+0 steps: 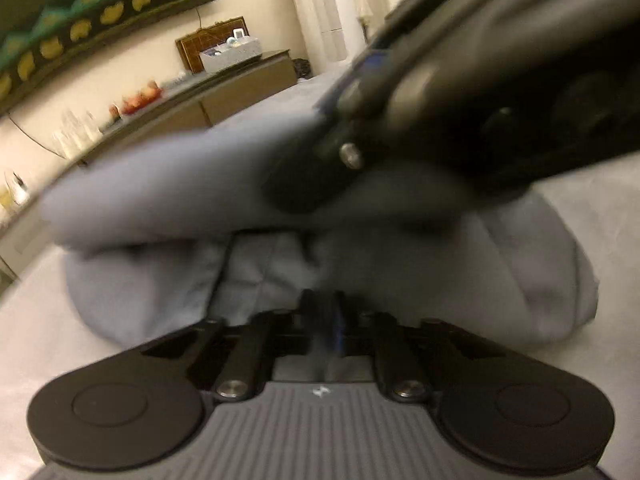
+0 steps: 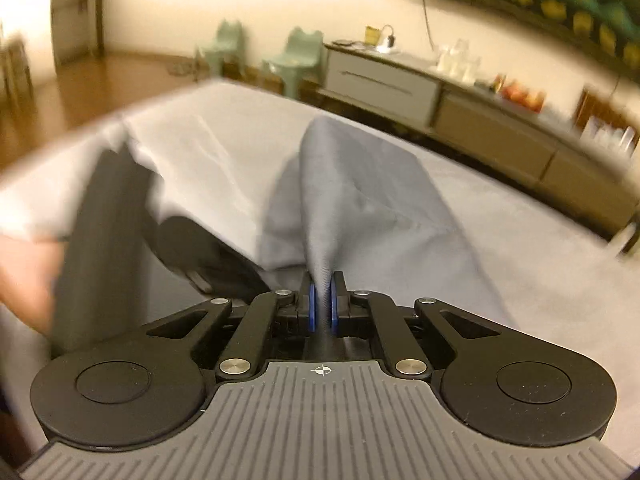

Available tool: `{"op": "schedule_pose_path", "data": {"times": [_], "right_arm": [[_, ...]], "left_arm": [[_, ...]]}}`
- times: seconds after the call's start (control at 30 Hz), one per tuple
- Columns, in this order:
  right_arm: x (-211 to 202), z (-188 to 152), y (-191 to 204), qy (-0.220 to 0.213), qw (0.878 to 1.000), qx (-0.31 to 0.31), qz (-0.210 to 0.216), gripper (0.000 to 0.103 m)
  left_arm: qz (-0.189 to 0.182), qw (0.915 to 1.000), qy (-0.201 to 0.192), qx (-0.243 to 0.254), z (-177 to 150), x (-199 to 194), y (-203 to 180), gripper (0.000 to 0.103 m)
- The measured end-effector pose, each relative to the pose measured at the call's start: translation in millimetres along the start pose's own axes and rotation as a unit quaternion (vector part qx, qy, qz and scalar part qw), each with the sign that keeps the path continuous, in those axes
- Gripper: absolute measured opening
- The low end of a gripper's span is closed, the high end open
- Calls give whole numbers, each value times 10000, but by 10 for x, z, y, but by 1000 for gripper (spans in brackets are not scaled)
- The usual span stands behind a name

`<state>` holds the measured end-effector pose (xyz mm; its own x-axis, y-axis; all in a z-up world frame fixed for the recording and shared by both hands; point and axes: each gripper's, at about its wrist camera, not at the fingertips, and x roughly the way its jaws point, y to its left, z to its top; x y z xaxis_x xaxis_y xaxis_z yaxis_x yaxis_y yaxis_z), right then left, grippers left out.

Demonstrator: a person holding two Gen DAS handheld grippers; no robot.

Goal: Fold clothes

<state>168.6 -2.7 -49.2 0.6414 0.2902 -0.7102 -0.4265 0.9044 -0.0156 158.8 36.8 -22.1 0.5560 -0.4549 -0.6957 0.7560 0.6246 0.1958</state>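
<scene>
A grey-blue garment point(image 1: 140, 292) lies on a white covered surface point(image 1: 36, 344). In the left wrist view, my left gripper point(image 1: 323, 316) has its fingers close together with blurred grey cloth between them. My right gripper point(image 1: 340, 96) looms at the upper right, lifting a fold of the garment above the rest. Seen from the right wrist, the right gripper point(image 2: 322, 304) is shut, its blue pads pinching a raised ridge of the garment point(image 2: 360, 200). The left gripper's black body point(image 2: 188, 240) is at the left, its fingertips hidden by cloth, and a hand point(image 2: 24, 272) holds it.
A long low sideboard point(image 2: 500, 128) with glasses and fruit runs along the far wall under a dark green and yellow painting point(image 1: 80, 28). Two pale green chairs point(image 2: 300, 56) stand on the wooden floor point(image 2: 100, 80). White curtains point(image 1: 320, 8) hang at the back.
</scene>
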Motion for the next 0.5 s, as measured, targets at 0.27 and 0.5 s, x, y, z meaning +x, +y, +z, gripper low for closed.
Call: {"op": "schedule_pose_path", "data": {"times": [0.27,0.5], "right_arm": [[-65,7,-294,28,9851,1318,1104,7],[229,119,-386,449,9718,1633,1641,7]], "left_arm": [[-420,9975,-425,373,-215,-136,-10,3],[-271,9947,-557,819,-287,-195,-145,0]]}}
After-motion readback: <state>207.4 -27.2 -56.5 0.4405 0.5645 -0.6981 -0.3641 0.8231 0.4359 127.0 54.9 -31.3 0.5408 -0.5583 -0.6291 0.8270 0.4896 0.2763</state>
